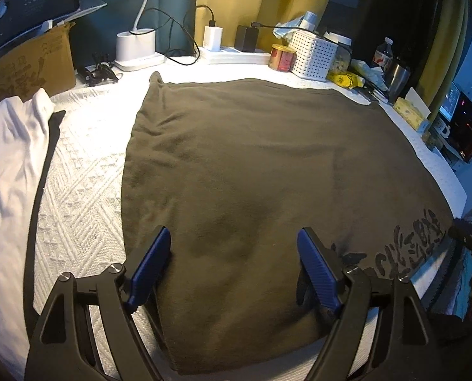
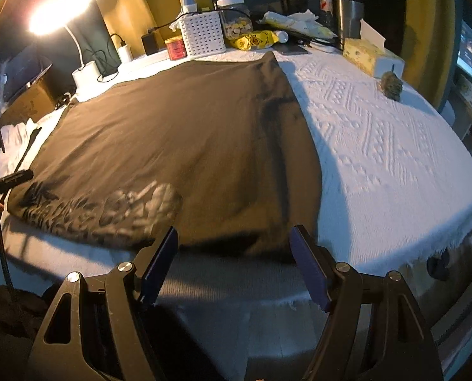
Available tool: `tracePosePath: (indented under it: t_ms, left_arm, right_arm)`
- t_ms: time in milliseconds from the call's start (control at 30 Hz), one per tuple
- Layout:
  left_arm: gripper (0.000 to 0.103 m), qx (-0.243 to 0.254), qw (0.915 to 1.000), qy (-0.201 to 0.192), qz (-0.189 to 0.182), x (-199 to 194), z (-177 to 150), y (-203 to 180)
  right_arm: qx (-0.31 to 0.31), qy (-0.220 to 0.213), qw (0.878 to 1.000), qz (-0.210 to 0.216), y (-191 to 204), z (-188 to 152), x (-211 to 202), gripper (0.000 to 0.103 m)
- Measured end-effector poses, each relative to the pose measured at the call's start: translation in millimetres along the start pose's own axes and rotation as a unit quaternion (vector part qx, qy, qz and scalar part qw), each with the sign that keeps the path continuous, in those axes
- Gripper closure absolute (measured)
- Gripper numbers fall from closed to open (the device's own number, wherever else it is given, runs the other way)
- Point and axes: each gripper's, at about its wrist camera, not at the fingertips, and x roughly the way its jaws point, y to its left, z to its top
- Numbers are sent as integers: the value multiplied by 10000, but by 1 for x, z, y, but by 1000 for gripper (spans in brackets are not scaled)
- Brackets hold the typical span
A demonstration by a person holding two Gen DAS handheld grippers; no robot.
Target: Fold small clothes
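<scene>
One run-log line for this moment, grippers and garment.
left gripper: open, over cloth | right gripper: open, at near edge | dark olive-brown printed garment: flat on white textured tablecloth, partly folded | white garment: aside

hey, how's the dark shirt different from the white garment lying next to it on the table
The dark shirt is olive-brown; the white garment is white with a black edge. The dark shirt is spread flat and smooth in the middle; the white garment lies rumpled off to the side. The dark shirt carries printed lettering; none shows on the white garment. Both rest on the white textured cloth.
</scene>
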Motion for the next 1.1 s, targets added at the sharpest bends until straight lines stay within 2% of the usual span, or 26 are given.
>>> tracePosePath:
  t_ms: [367, 533, 667, 867, 1100]
  left_arm:
    - [21, -61, 9998, -169, 48, 1, 10, 4]
    - [21, -134, 9996, -237, 72, 2, 16, 11]
    - [21, -170, 9996, -203, 34, 6, 20, 15]
    - [21, -197, 9995, -225, 31, 6, 26, 21]
    - [21, -310, 9993, -126, 135, 11, 32, 34]
  right_arm:
    - [756, 62, 9969, 205, -10, -7, 1, 27]
    - [1041, 307, 9938, 239, -16, -10, -1, 27]
    - [1013, 191, 9945, 167, -9, -6, 4, 27]
    - [1066, -240, 9939, 155, -5, 13, 22, 27]
    - [1330, -588, 9887, 358, -10, 46, 48, 27]
